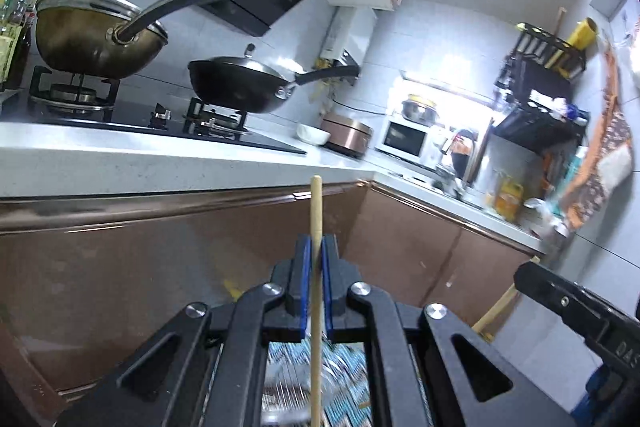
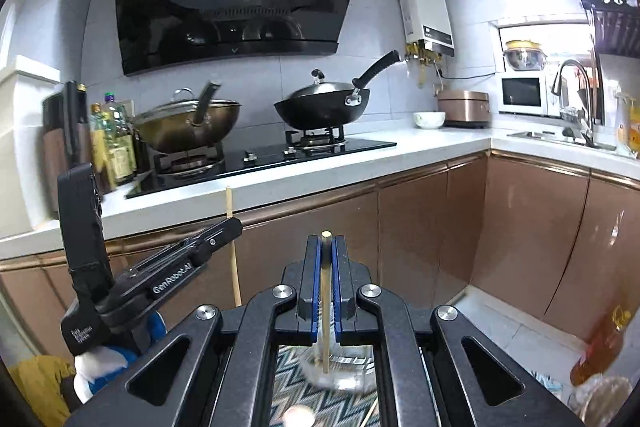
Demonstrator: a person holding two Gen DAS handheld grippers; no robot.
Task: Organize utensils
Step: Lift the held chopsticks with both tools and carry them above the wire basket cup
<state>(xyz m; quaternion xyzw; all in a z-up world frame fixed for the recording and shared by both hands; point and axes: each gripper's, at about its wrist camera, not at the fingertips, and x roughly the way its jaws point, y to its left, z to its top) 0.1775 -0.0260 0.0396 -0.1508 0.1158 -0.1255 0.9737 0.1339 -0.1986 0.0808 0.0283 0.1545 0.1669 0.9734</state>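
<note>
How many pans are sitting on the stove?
2. A brass-colored pan with a glass lid on the left burner, and a black pan with a metal lid on the right burner. None seem hidden.

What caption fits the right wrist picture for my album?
Right gripper pinches a wooden chopstick upright before the stove.

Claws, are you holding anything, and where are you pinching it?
Yes. The left claw pinches a wooden chopstick partway along its shaft, its top standing well above. The right claw pinches another chopstick just below its top end.
</note>
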